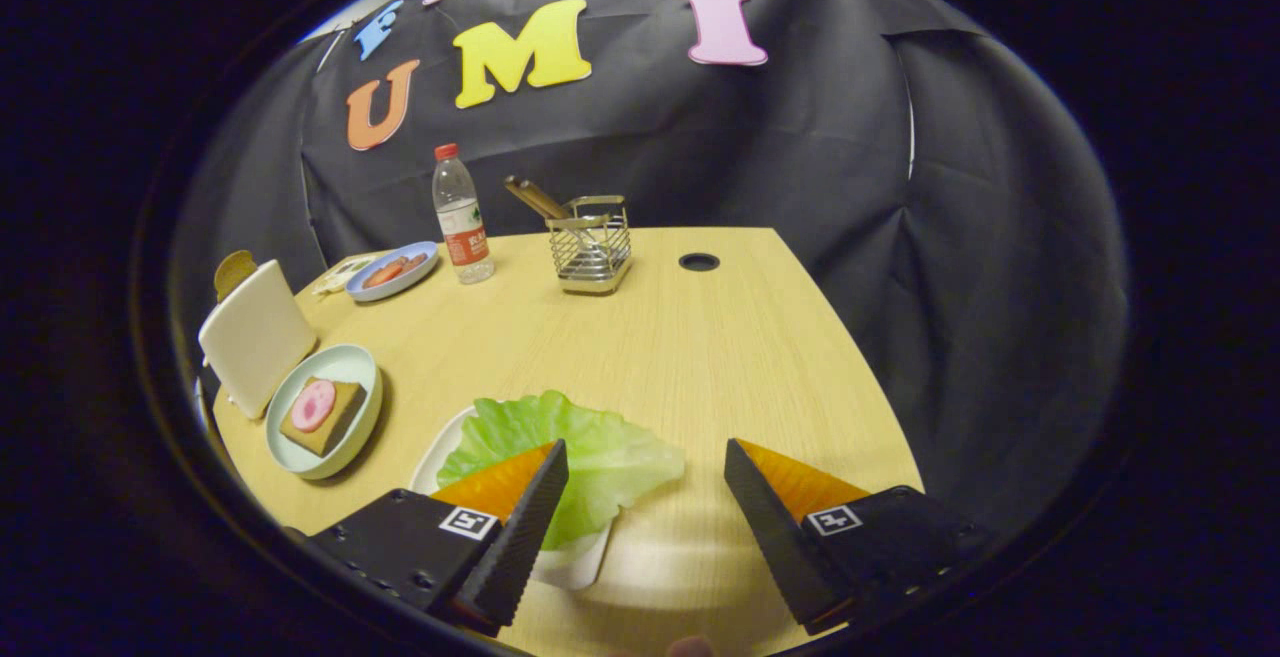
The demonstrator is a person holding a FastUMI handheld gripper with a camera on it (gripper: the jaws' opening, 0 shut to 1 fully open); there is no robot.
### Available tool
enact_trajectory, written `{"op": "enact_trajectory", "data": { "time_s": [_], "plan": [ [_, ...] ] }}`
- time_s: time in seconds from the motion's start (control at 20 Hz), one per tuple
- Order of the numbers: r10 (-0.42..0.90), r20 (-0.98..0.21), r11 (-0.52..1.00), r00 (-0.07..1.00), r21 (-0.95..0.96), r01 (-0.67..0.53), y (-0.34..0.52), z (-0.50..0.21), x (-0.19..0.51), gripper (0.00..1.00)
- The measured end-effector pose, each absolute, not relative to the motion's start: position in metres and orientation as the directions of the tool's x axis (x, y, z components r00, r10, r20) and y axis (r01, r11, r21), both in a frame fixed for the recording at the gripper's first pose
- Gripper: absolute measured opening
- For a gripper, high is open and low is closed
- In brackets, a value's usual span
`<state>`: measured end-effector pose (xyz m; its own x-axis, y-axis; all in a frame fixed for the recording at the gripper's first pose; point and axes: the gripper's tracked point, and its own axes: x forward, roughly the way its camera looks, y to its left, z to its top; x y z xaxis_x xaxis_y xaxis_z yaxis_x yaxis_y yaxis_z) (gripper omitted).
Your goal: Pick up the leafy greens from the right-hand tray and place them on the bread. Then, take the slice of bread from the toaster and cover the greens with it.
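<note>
Green lettuce (pixel 560 447); white tray (pixel 575 565); pale-green plate (pixel 345 362).

A light wooden table (pixel 650 357) with a round black cable hole (pixel 699 262) carries everything. The square wire utensil basket (pixel 591 249) stands near its far edge. Left of the basket are a clear plastic bottle with a red cap (pixel 460 217) and a blue plate (pixel 392 271). Nearer than the basket stand a cream toaster (pixel 256 335), a pale green bowl (pixel 340 377) and a white tray (pixel 570 567).
</note>
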<state>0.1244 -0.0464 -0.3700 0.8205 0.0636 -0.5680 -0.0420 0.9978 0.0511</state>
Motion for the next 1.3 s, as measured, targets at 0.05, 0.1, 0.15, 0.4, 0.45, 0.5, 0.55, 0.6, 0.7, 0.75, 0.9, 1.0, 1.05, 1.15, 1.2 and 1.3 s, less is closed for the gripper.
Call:
{"op": "enact_trajectory", "data": {
  "time_s": [0.05,0.1,0.15,0.4,0.45,0.5,0.55,0.6,0.7,0.75,0.9,1.0,1.05,1.15,1.2,1.3],
  "plan": [
    [0.067,-0.579,0.998,0.813,0.051,-0.046,-0.046,-0.376,0.127,0.96],
    [0.068,-0.590,0.998,0.804,0.052,-0.046,-0.045,-0.380,0.130,0.96],
    [0.067,-0.597,0.998,0.799,0.051,-0.046,-0.044,-0.382,0.133,0.96],
    [0.085,-0.614,0.996,0.785,0.044,-0.074,-0.034,-0.387,0.136,0.74],
    [0.081,-0.613,0.997,0.786,0.034,-0.076,-0.034,-0.386,0.138,0.65],
    [0.073,-0.610,0.997,0.789,0.022,-0.075,-0.034,-0.384,0.139,0.55],
    [0.062,-0.598,0.997,0.799,0.009,-0.070,-0.036,-0.379,0.142,0.46],
    [0.052,-0.587,0.998,0.808,-0.005,-0.067,-0.037,-0.376,0.143,0.36],
    [0.042,-0.588,0.998,0.808,-0.017,-0.064,-0.038,-0.375,0.141,0.17],
    [0.037,-0.592,0.998,0.805,-0.023,-0.063,-0.039,-0.375,0.141,0.07],
    [0.082,-0.592,0.996,0.802,0.018,-0.089,-0.033,-0.364,0.134,0.01],
    [0.103,-0.577,0.995,0.810,0.049,-0.092,-0.029,-0.348,0.130,0.01],
    [0.115,-0.568,0.993,0.815,0.062,-0.097,-0.025,-0.339,0.129,0.01],
    [0.130,-0.553,0.992,0.823,0.073,-0.108,-0.017,-0.321,0.126,0.01],
    [0.134,-0.547,0.991,0.826,0.076,-0.110,-0.014,-0.312,0.123,0.01],
    [0.140,-0.536,0.990,0.832,0.081,-0.114,-0.006,-0.294,0.120,0.01]
  ]
}}
